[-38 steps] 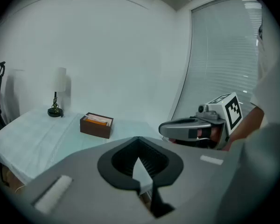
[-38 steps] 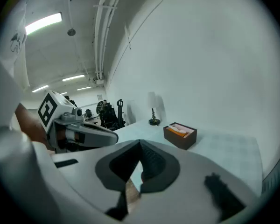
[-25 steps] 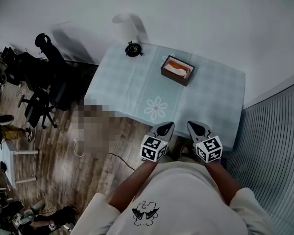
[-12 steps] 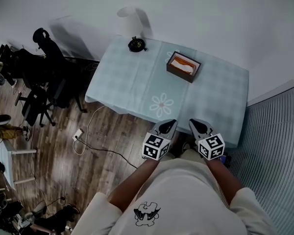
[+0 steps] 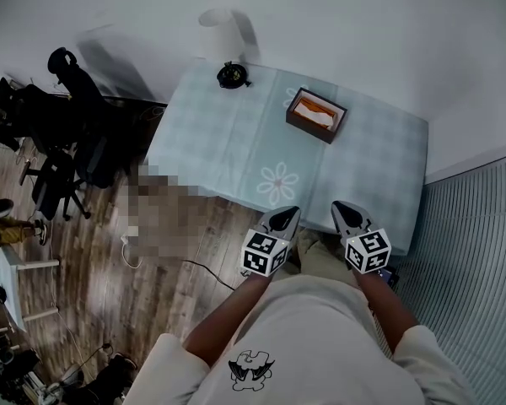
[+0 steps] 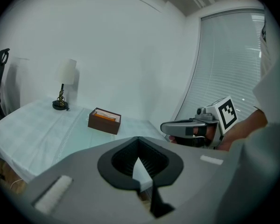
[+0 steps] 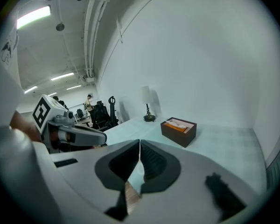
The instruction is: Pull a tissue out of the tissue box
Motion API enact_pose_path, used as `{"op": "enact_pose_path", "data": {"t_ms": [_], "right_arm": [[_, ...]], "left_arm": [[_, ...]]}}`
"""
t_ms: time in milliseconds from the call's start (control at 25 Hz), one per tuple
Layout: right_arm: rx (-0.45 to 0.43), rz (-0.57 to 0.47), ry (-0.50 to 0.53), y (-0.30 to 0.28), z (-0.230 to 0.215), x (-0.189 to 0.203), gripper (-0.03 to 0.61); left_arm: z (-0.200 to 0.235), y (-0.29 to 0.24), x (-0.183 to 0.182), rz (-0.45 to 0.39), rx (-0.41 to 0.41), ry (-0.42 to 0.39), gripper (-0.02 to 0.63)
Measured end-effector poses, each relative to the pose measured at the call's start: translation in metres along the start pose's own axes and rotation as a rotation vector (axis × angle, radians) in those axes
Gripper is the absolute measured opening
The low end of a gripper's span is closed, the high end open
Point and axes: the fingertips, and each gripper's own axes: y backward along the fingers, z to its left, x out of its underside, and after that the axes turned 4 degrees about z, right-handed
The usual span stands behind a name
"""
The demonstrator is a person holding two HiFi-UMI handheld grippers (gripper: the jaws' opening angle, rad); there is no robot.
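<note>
The brown tissue box (image 5: 317, 115) stands toward the far right of a table with a pale blue checked cloth (image 5: 236, 146). A white tissue shows in its open top. Both grippers hang in front of the table's near edge, well short of the box. My left gripper (image 5: 288, 213) is shut with nothing in it, and my right gripper (image 5: 340, 208) beside it is shut and empty too. In the left gripper view the tissue box (image 6: 104, 121) lies ahead beyond the closed left gripper (image 6: 139, 138). In the right gripper view the tissue box (image 7: 178, 130) sits past the closed right gripper (image 7: 140, 143).
A small lamp (image 5: 230, 74) with a dark base stands at the table's far left corner against the white wall. Office chairs (image 5: 63, 142) and cables crowd the wooden floor to the left. A slatted blind (image 5: 481, 251) runs along the right.
Both grippers have shifted slightly in front of the table, the right one drifting a little rightward. Both have stayed shut.
</note>
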Motion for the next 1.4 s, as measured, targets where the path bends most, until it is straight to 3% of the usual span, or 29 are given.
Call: {"op": "enact_pose_path", "data": {"t_ms": [280,600,880,1200,1400], "right_arm": [[-0.028,-0.008,-0.037,-0.037,-0.050,-0.014,0.014],[-0.047,-0.025,-0.015,-0.068,-0.122,-0.052,0.014],[-0.036,-0.006,-0.012,-0.075,-0.142,-0.061,0.014],[-0.010,0.030,0.005,-0.104,-0.138,-0.069,0.014],[-0.016,0.037,0.019,-0.125,-0.136,-0.080,0.015]], "left_arm": [[0.022,-0.044,-0.025,0.038,-0.033,0.004,0.006],[0.045,-0.115,-0.086,0.027,-0.053,-0.027,0.006],[0.060,-0.140,-0.108,0.016,-0.056,0.009,0.006],[0.082,-0.150,-0.116,0.049,-0.004,-0.010,0.006],[0.104,-0.148,-0.121,0.052,-0.019,-0.018,0.006]]}}
